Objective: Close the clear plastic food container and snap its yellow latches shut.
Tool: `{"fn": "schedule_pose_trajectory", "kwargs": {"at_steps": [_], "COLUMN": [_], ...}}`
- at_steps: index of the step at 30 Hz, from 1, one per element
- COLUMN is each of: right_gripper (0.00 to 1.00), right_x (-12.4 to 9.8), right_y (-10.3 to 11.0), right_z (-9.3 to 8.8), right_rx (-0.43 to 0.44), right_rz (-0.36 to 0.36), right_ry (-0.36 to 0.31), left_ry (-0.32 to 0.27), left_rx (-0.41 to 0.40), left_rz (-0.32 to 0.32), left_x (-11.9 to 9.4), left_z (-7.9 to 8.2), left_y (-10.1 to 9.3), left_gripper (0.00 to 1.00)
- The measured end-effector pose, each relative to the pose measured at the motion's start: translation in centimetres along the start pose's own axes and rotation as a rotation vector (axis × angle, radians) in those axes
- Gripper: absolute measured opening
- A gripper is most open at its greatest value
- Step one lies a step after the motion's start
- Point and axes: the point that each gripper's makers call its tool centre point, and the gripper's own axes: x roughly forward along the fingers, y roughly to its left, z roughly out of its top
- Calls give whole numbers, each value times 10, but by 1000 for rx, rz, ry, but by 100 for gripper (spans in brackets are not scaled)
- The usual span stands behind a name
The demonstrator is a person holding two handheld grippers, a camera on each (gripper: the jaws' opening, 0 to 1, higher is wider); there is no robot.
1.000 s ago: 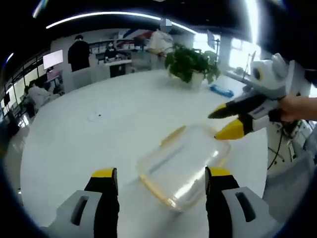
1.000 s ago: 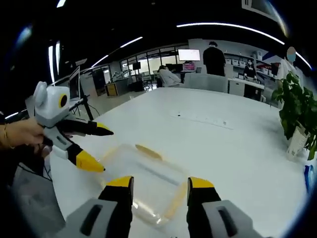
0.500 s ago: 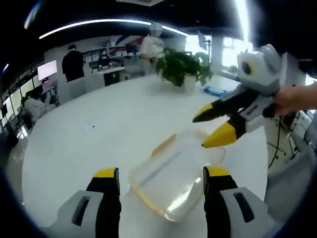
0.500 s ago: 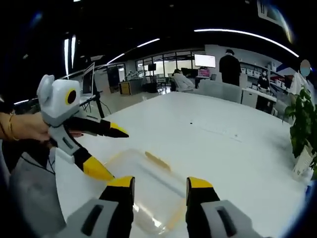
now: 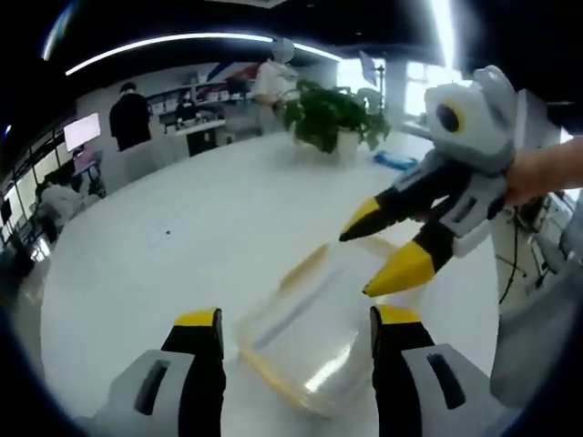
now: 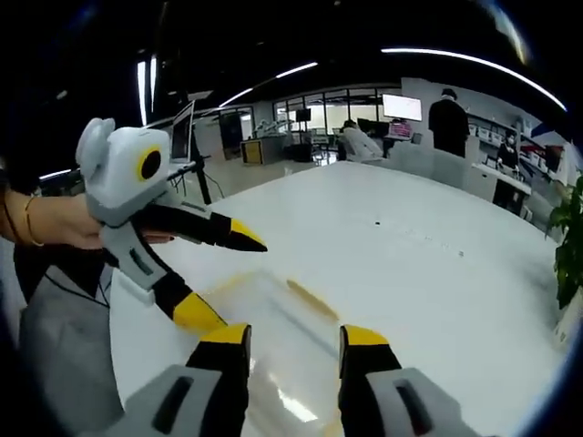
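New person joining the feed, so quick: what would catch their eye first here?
The clear container with yellow latches, lying on the white table between the left gripper's open jaws. Next, the right gripper, jaws apart, reaching over the container's far end. A potted plant stands at the table's far edge.

Both tools (image 5: 293, 320) (image 6: 291, 335) open, facing.

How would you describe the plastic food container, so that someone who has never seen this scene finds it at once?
Look at the large white table that runs toward the potted plant. Near its closest edge, between the two open hand-held grippers, lies the food container. It is a clear, flat, rounded box with yellow latches along its sides, the only see-through thing on the table.
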Motion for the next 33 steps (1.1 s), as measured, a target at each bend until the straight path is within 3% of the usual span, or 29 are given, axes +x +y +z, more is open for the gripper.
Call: {"fn": "schedule_pose_trajectory", "kwargs": {"at_steps": [11,14,17,24,28,33], "right_gripper": [35,36,39,44,46,47], "right_x": [12,13,15,22,26,30], "right_y": [5,3,0,1,5,5], "right_z": [4,6,7,10,6,5], "right_rx": [3,2,2,-19,-38,-79], "right_rz": [21,24,36,104,158,206], "right_ry": [13,6,13,36,79,117], "left_ry": [13,-14,-2,21,65,54], "left_rx": [90,103,153,264,310,319], "left_rz": [-57,-109,-150,-184,-198,-181], "left_x": [-2,-3,-3,1,5,5], "left_z": [1,5,1,-9,-23,-20], "left_y": [-24,-36,-45,-57,-62,-59], "left_gripper": [66,65,67,67,67,64]}}
